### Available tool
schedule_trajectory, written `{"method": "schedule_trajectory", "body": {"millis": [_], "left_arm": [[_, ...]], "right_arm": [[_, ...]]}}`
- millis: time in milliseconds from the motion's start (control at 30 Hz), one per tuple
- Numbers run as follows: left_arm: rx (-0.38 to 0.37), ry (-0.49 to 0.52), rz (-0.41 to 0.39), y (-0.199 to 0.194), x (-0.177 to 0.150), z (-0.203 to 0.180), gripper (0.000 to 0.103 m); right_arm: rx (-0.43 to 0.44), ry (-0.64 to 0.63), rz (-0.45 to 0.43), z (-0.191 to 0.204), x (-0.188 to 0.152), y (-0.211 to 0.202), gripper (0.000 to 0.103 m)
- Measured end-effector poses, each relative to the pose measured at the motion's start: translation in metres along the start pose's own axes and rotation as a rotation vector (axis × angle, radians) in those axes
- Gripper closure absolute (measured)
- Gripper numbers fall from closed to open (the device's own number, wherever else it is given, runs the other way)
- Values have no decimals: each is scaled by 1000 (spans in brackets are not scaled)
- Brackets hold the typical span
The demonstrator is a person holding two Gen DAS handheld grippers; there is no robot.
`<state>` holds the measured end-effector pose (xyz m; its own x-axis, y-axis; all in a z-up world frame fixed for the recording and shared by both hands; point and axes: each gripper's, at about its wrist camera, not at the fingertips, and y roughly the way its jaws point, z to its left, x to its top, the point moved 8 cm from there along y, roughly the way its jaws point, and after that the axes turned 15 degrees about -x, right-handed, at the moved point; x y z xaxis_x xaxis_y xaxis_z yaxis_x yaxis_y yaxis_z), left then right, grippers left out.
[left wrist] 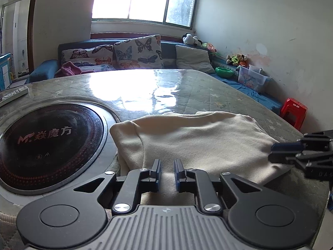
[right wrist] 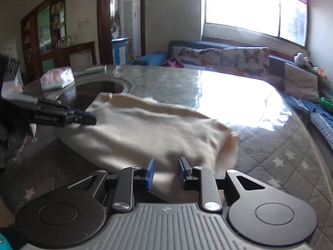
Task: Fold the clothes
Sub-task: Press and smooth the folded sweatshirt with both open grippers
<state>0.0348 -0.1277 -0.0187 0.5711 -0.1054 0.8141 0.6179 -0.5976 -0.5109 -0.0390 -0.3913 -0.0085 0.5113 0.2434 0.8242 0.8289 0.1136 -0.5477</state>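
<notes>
A cream garment [left wrist: 197, 137] lies folded into a thick wide band on the quilt-covered table [left wrist: 208, 89]. My left gripper [left wrist: 167, 162] sits at its near left edge, jaws nearly together with cream fabric pinched between the blue pads. The right wrist view shows the left gripper [right wrist: 91, 118] biting the left end of the garment [right wrist: 145, 129]. My right gripper [right wrist: 166, 162] holds the near right edge, with fabric filling the narrow gap between its pads. The right gripper [left wrist: 272, 152] also shows from the side, clamped on the garment's right end.
A round black hotplate [left wrist: 50, 141] is set into the table left of the garment. A remote [left wrist: 12, 94] and a tissue pack [right wrist: 57, 80] lie beyond it. A blue sofa with butterfly cushions [left wrist: 137, 52] runs behind; a red stool [left wrist: 293, 112] stands at the right.
</notes>
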Motion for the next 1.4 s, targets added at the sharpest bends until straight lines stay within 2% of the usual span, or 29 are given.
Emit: {"method": "schedule_trajectory", "body": {"millis": [100, 200, 233, 300, 367, 600, 700, 900, 1033, 1133, 1267, 1333, 1400], "left_arm": [[-2, -8, -3, 1, 0, 0, 84], [3, -5, -3, 0, 0, -1, 71], [8, -3, -3, -1, 0, -1, 62], [1, -10, -6, -2, 0, -1, 61], [-6, -17, -9, -3, 1, -2, 50], [0, -11, -15, -3, 0, -7, 44], [24, -17, -18, -8, 0, -5, 30], [49, -33, -16, -11, 0, 0, 24], [67, -60, -23, -10, 5, 6, 17], [75, -60, -23, -9, 10, 8, 11], [77, -43, -23, -7, 16, 7, 7], [79, -38, -18, -4, 17, 8, 4], [85, -38, -9, -3, 15, 10, 4]], "right_arm": [[-22, 46, -2, -12, 2, 4, 80], [-26, 65, 21, -15, -4, 13, 80], [-27, 63, 15, -16, -3, 10, 80], [-30, 66, 1, -17, 1, 3, 80], [-32, 69, -13, -19, 4, -5, 80], [-92, 10, 37, -25, -24, -4, 80], [-89, 13, 28, -25, -20, -8, 80], [-78, -37, 29, -23, -12, -4, 80], [-47, -20, 6, -23, 15, 11, 79], [-26, -7, 14, -24, 36, 38, 79], [-27, -14, 50, -24, 49, 72, 79], [-43, -18, 92, -28, 44, 92, 78], [-37, 8, 91, -31, 42, 98, 75]]}}
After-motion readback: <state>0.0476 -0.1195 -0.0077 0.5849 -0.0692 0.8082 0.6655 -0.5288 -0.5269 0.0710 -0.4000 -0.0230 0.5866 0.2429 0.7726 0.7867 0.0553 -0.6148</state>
